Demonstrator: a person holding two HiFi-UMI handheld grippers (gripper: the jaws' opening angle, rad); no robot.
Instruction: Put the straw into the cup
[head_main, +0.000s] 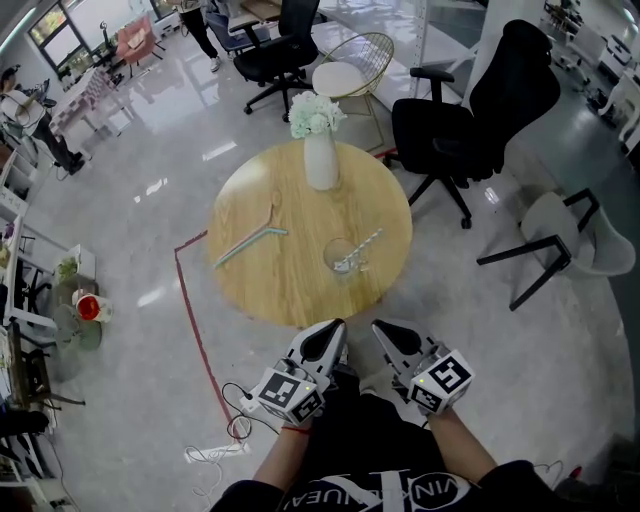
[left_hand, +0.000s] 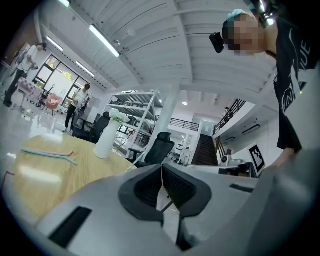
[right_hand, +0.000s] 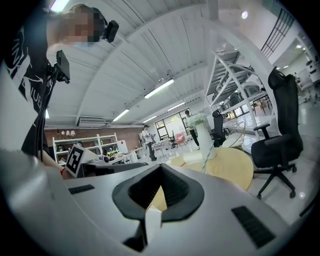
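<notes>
Round pale-wood surface (head_main: 300, 290) on a glossy grey floor (head_main: 140, 210), frame centre; a striped straw (head_main: 370, 240) leans in the clear cup (head_main: 338, 260); left tool (head_main: 330, 338) and right tool (head_main: 388, 337) both pinched closed, empty

A round wooden surface (head_main: 300, 290) stands on a shiny grey floor (head_main: 140, 200). At 12 o'clock on the surface is a tall white vase (head_main: 320, 160) with pale flowers (head_main: 315, 113) in it. It stands up straight.

On the floor past 12 o'clock is a gold wire chair (head_main: 355, 65) with a white seat. Farther back is a black chair on wheels (head_main: 285, 45). At 2 o'clock a big black chair (head_main: 490, 105) sits near the surface. At 3 o'clock is a white chair (head_main: 575, 232) with black legs.

A thin red line (head_main: 195, 320) runs along the floor from 9 o'clock to 7 o'clock. A white cable (head_main: 215, 452) lies at its near end.
</notes>
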